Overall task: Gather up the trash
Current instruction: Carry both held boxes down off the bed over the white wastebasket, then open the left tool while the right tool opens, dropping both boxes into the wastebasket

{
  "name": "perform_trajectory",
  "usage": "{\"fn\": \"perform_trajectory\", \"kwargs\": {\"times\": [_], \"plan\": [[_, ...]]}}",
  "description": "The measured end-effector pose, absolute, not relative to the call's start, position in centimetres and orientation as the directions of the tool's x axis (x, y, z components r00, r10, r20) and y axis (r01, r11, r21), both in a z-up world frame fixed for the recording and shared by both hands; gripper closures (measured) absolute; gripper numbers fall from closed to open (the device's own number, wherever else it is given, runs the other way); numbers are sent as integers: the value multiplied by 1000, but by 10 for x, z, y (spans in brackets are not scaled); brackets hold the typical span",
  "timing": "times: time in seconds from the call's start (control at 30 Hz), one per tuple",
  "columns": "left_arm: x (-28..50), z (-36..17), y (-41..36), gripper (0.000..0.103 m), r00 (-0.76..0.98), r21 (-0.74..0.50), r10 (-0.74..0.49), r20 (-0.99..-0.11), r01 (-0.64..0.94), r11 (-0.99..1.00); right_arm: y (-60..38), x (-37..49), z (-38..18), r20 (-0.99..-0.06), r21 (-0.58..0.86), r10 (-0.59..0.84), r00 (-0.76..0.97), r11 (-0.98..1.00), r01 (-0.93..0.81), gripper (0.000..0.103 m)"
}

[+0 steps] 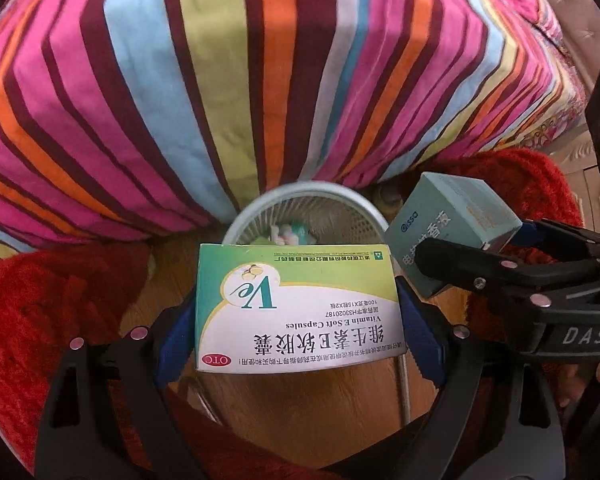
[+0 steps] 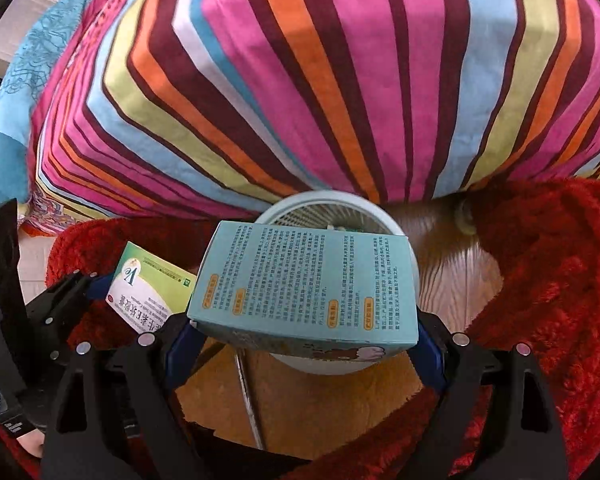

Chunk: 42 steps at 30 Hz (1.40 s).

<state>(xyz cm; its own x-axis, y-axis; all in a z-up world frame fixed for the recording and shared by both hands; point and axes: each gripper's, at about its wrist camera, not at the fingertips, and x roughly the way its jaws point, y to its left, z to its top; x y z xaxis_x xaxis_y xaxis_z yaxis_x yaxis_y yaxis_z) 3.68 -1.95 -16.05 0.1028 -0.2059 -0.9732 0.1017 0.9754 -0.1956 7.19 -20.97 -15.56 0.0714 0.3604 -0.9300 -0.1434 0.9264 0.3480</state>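
Observation:
My left gripper (image 1: 298, 320) is shut on a green and white Vitamin E box (image 1: 296, 304), held just in front of a pale mesh waste basket (image 1: 300, 208) with some trash inside. The box also shows in the right wrist view (image 2: 148, 292). My right gripper (image 2: 304, 344) is shut on a teal box (image 2: 308, 284), held over the basket's rim (image 2: 328, 200). In the left wrist view the teal box (image 1: 452, 220) and right gripper (image 1: 496, 256) sit to the right of the basket.
A bed with a bright striped cover (image 1: 260, 80) rises right behind the basket. Red shaggy rugs (image 2: 540, 280) lie on both sides on the wooden floor (image 2: 320, 400). A beige cabinet (image 1: 584, 120) stands at far right.

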Motion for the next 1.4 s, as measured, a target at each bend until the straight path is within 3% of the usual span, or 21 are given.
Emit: {"fn": "perform_trajectory", "kwargs": {"times": [0.7, 1.0, 1.4], "plan": [[53, -229, -24, 16, -126, -213, -207, -970, 36, 976, -205, 94, -232, -906, 376, 386, -174, 922, 89, 20], [57, -258, -32, 16, -219, -209, -198, -955, 28, 977, -194, 103, -255, -941, 277, 279, -189, 960, 41, 20], [57, -284, -31, 16, -295, -190, -186, -937, -16, 982, -195, 103, -279, -930, 258, 271, -249, 963, 81, 20]]}}
